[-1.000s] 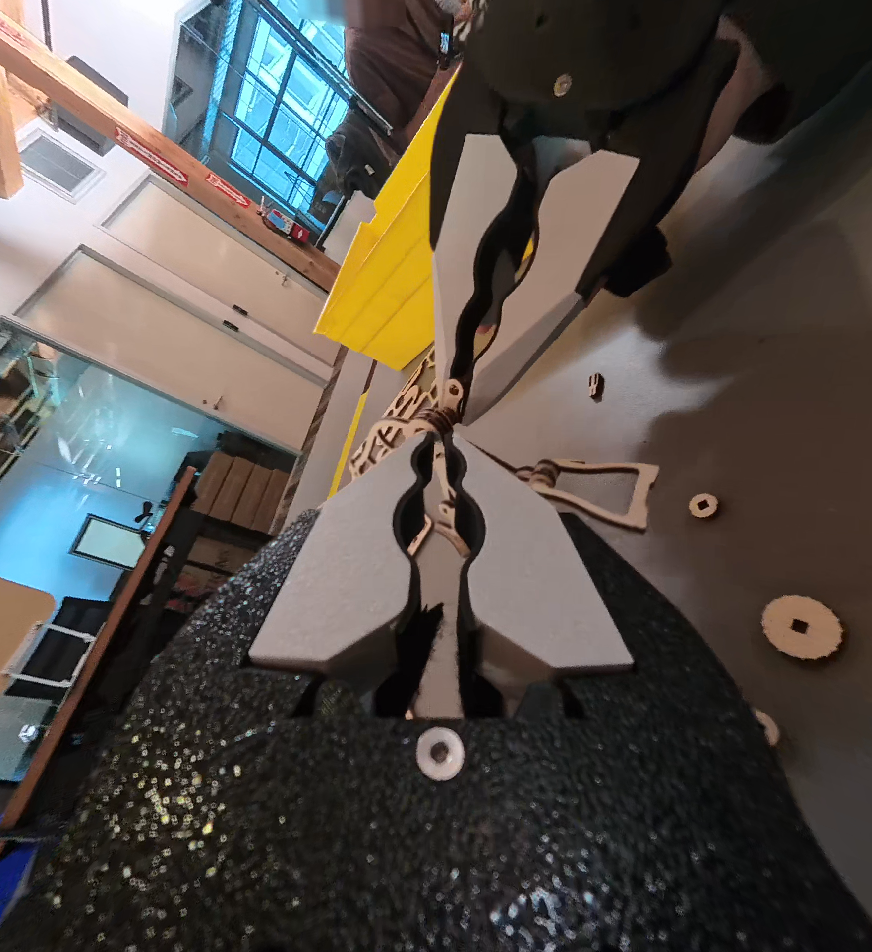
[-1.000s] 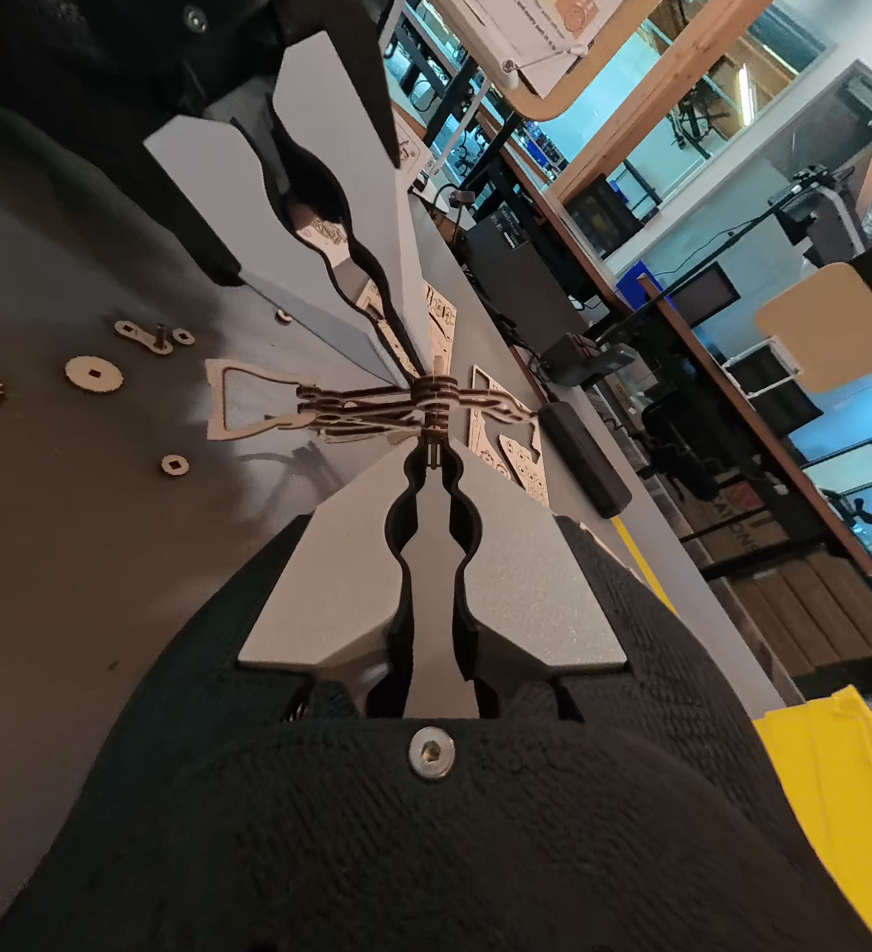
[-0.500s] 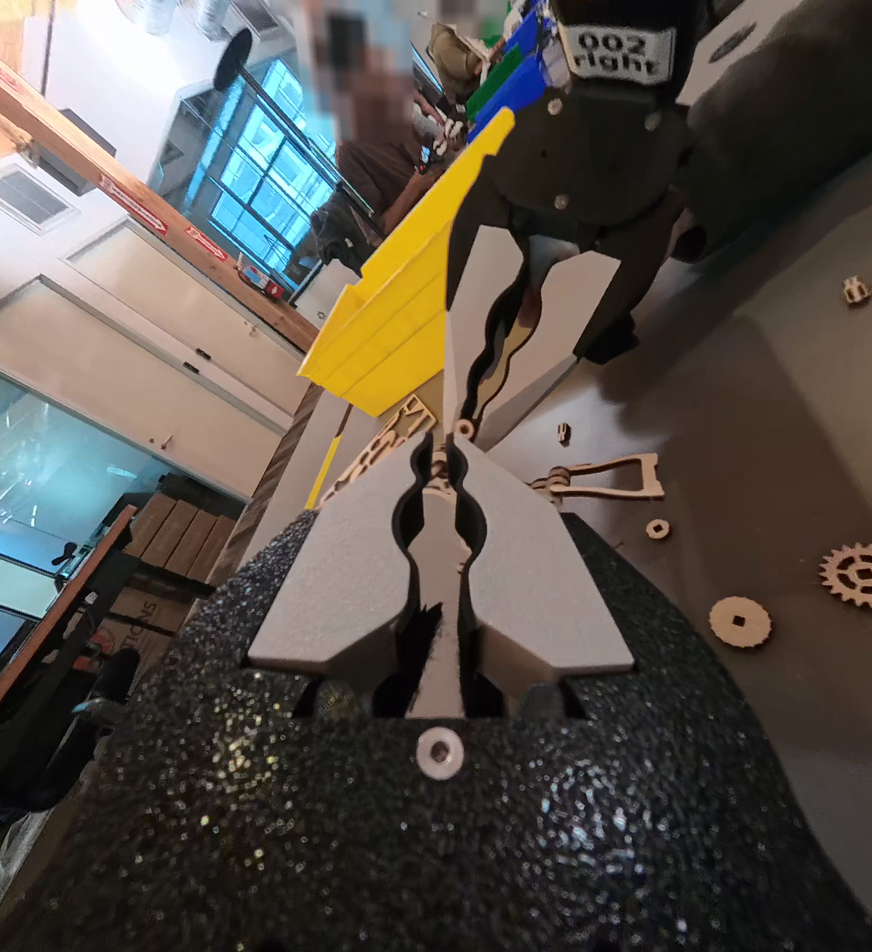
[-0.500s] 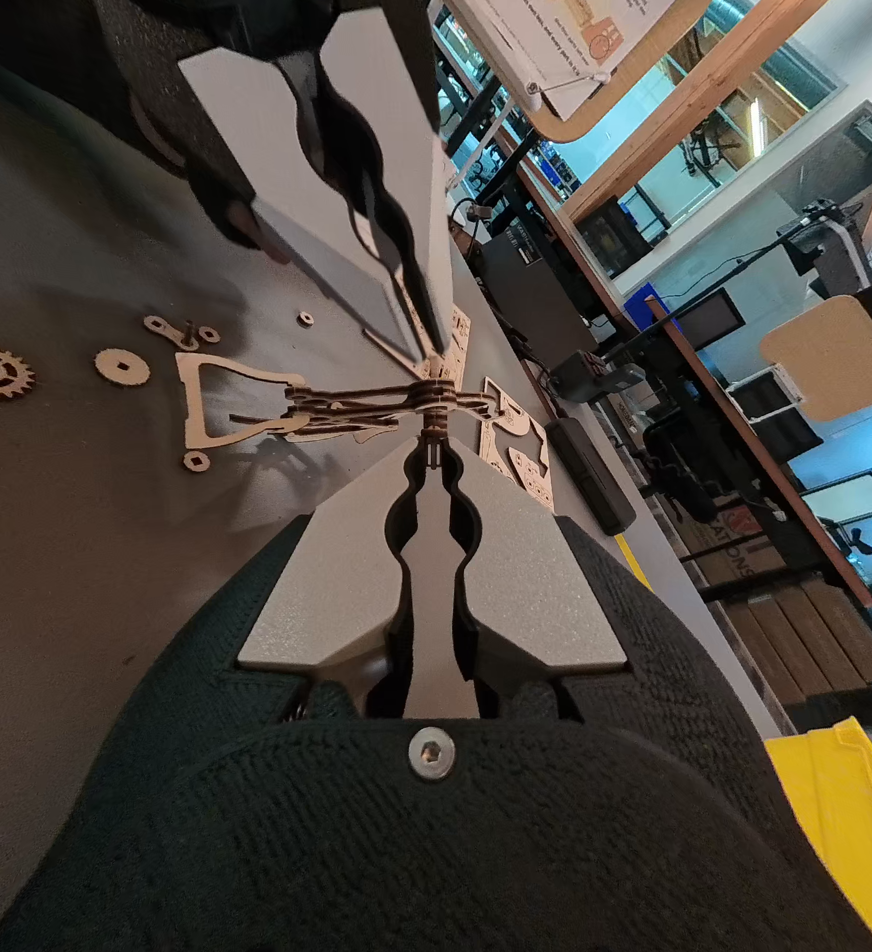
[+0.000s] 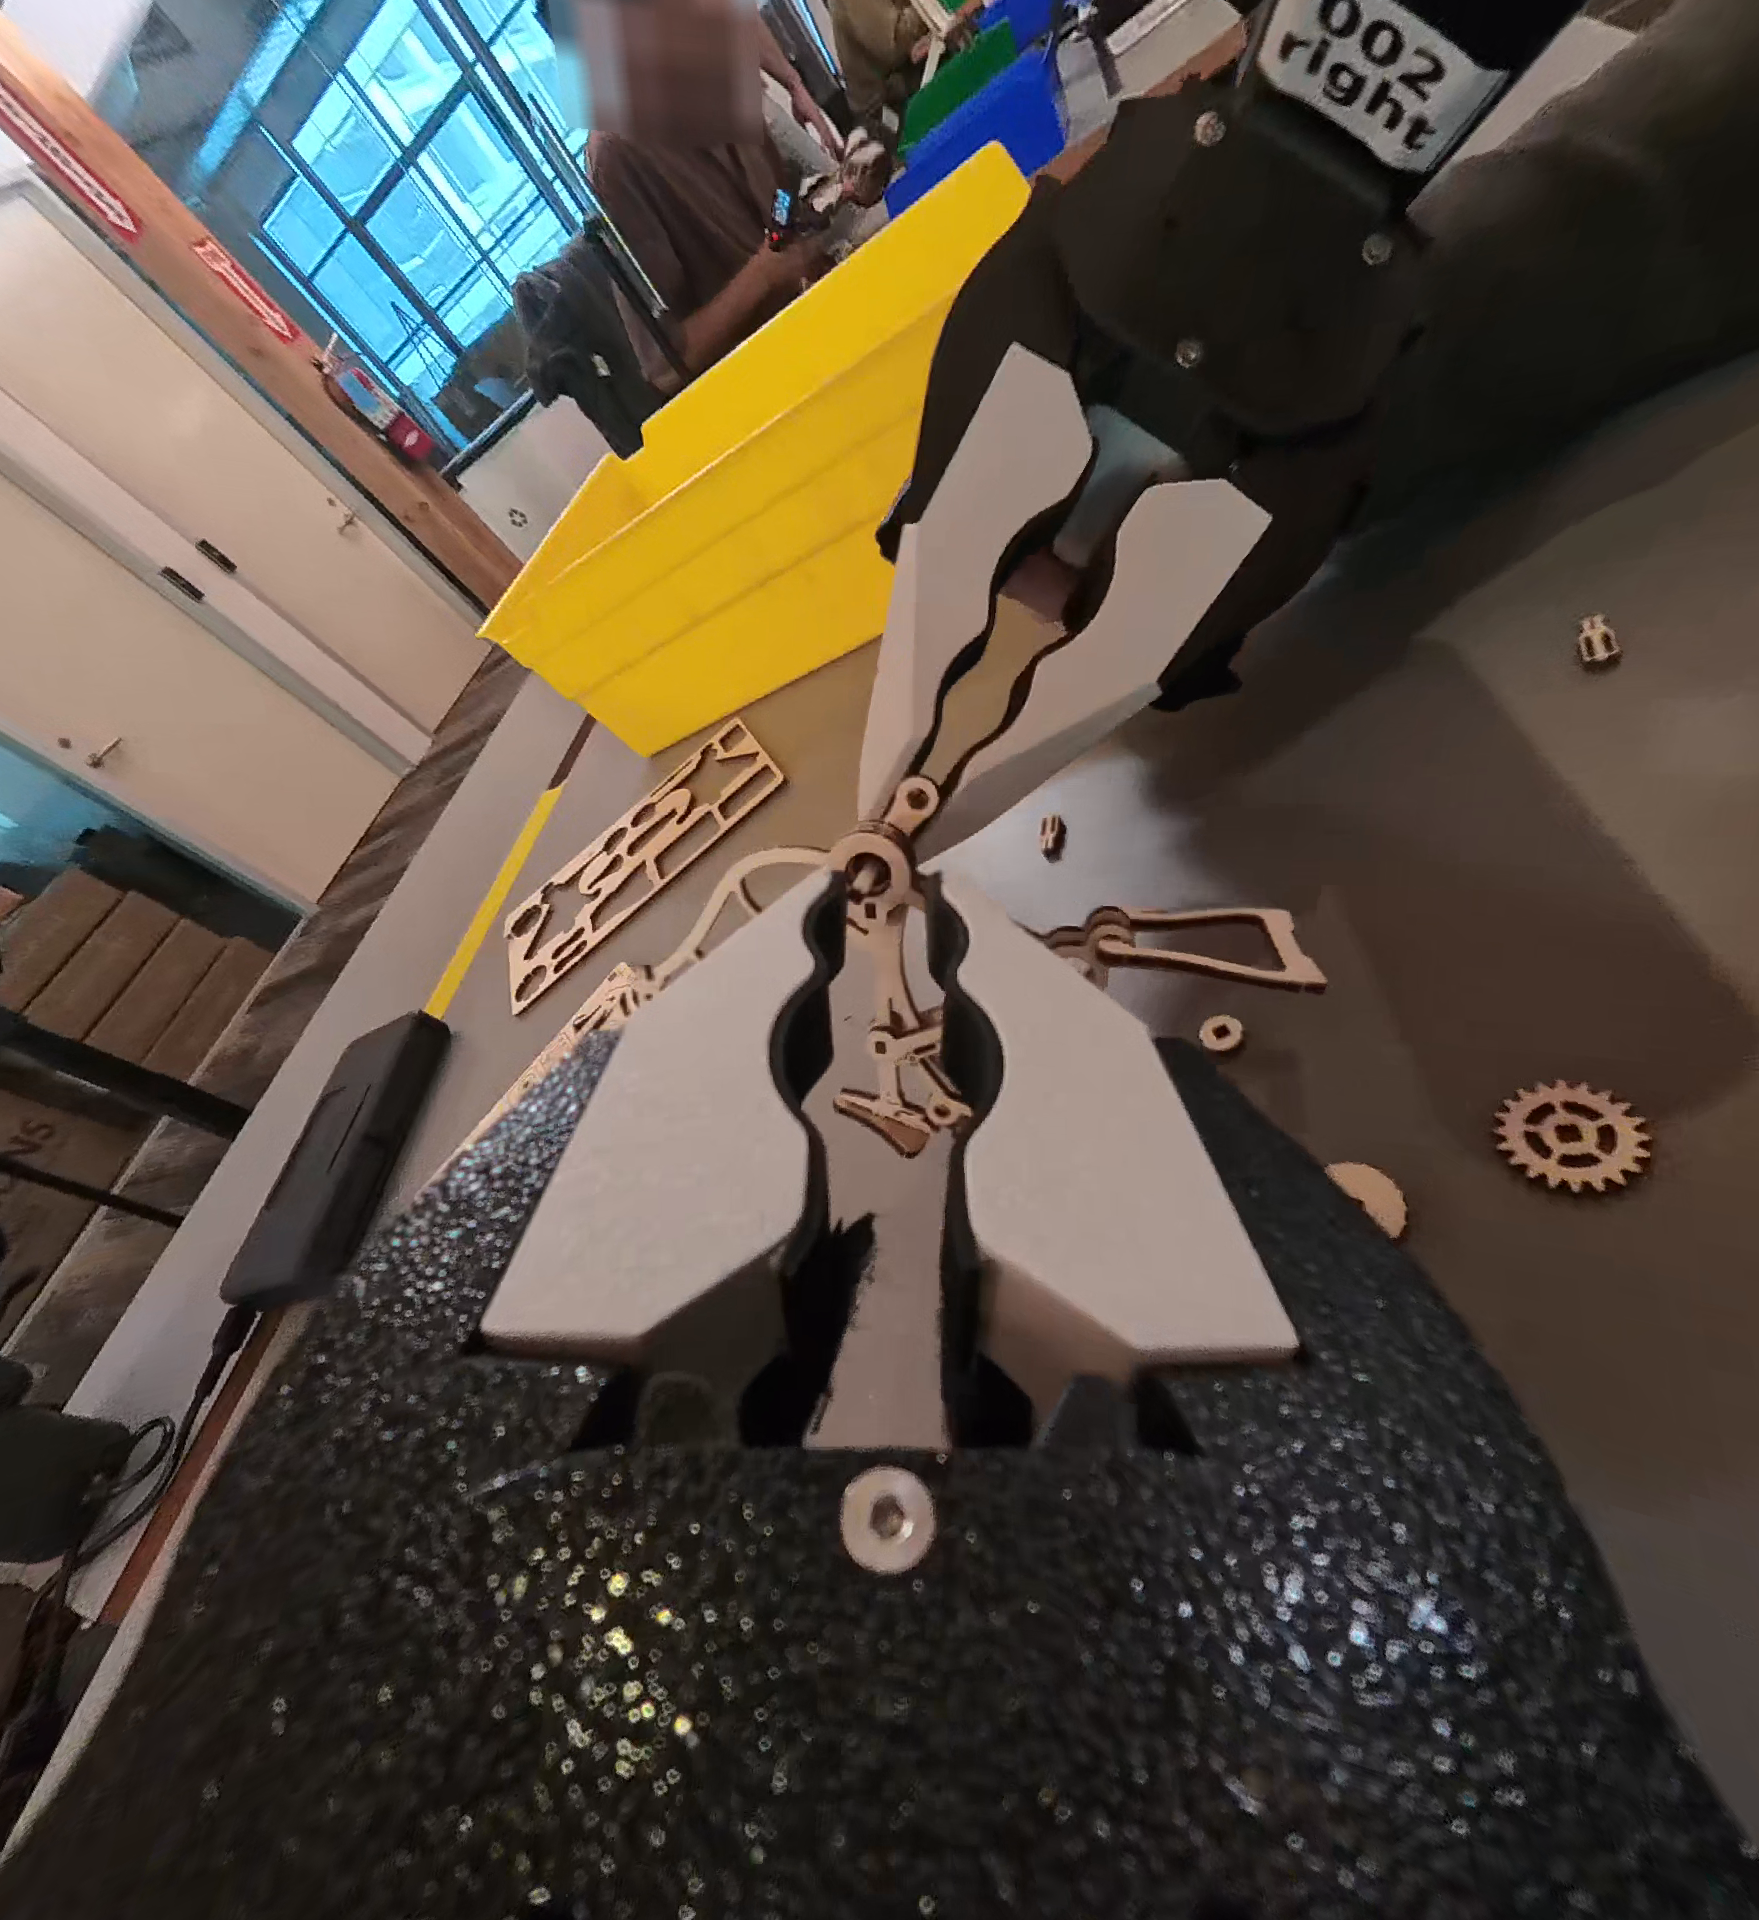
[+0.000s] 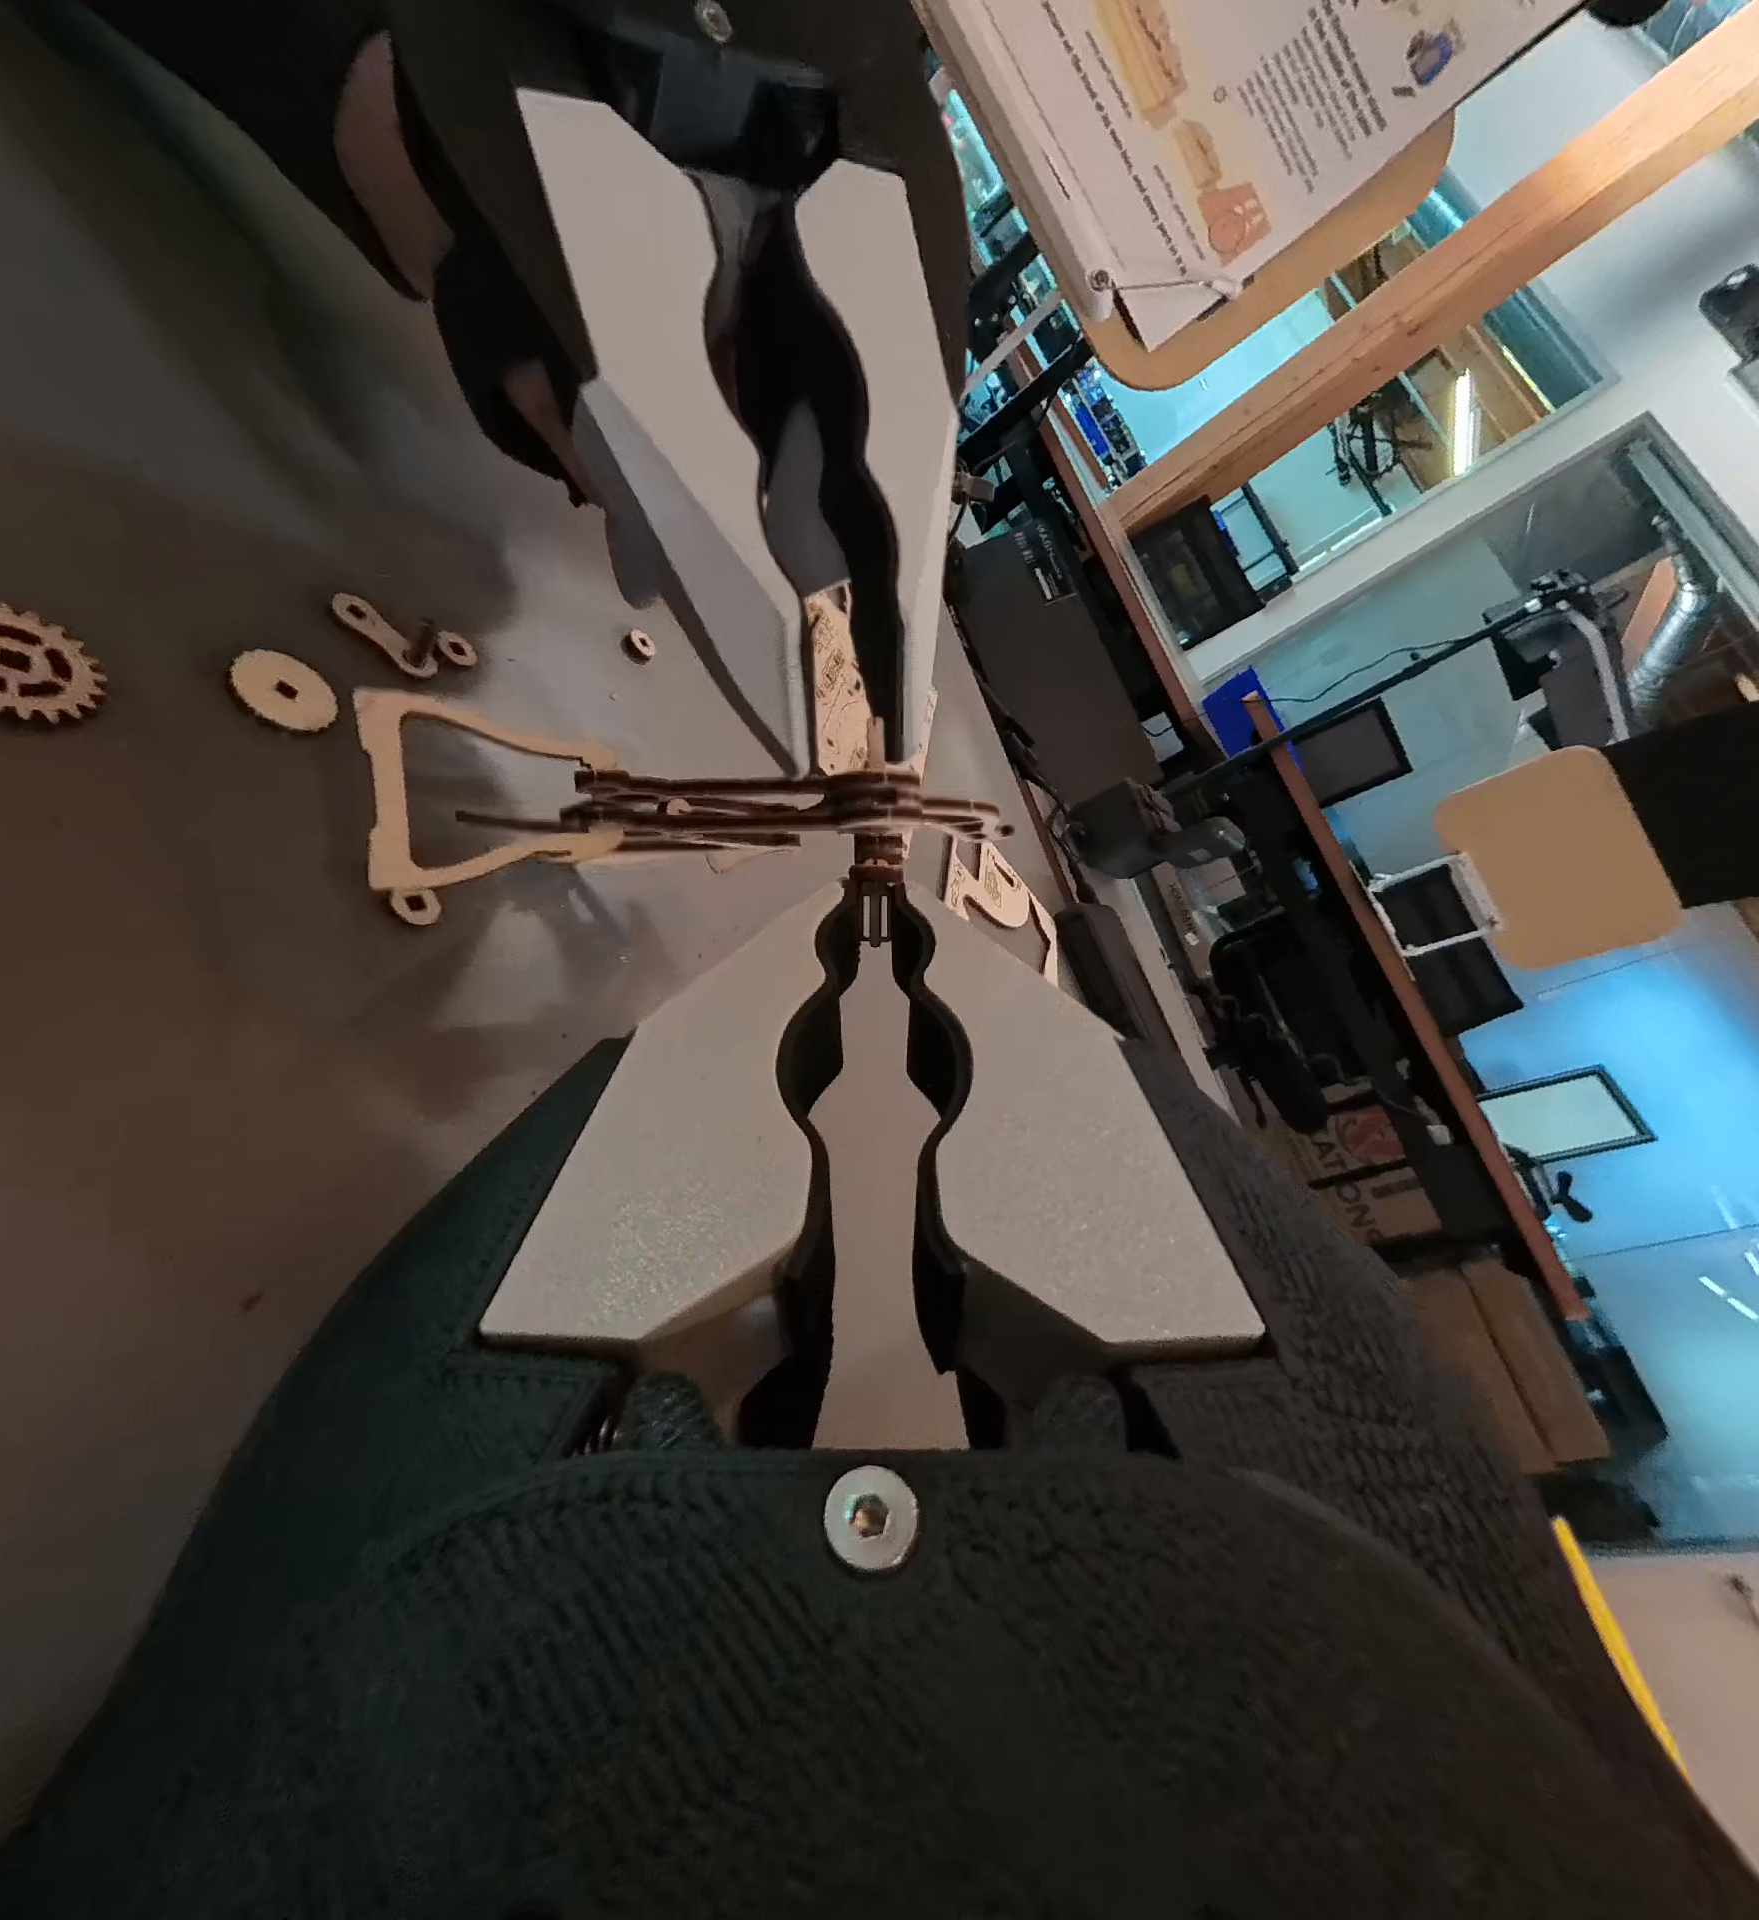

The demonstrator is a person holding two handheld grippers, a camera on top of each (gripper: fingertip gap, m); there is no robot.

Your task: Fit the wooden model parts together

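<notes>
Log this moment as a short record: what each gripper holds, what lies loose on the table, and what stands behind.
left gripper: shut on the layered pale wooden linkage assembly
right gripper: shut on a small wooden pin piece at the assembly's hub
loose parts: round wooden toothed gear, plain wooden disc with square hole, open trapezoid wooden frame
surface: dark grey table
background: yellow plastic bin, flat cut-out wooden sheet

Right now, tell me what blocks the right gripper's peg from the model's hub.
Nothing visible. The right gripper holds the peg directly against the hub of the model, which the left gripper grips.
</notes>
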